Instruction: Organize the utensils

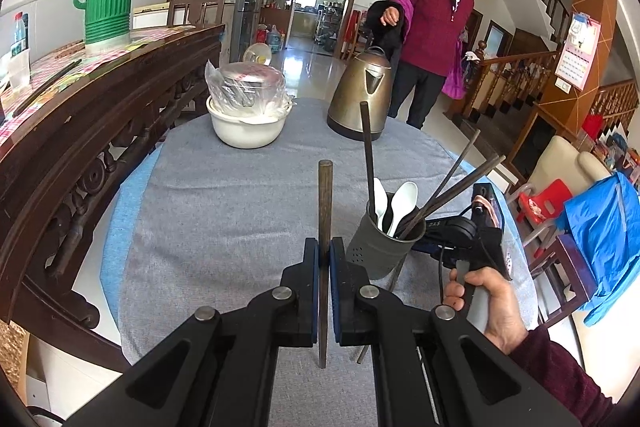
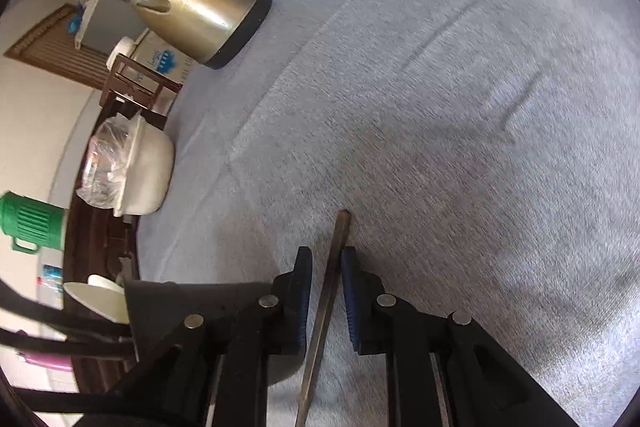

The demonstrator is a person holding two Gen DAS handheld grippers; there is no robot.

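One round table [image 1: 224,195] (grey cloth) | left claw [image 1: 324,259] grips chopstick [image 1: 325,195] | right claw [image 2: 326,279] loose around chopstick [image 2: 334,267]

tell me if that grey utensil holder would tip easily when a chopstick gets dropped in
Probably somewhat. The utensil holder is tall and narrow, and its chopsticks lean far out to one side, so it looks top-heavy. It looks like thin metal, likely light, so a nudge might slide it across the cloth.

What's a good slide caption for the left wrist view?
Left gripper clamps a dark chopstick beside the gray utensil holder on the cloth-covered table.
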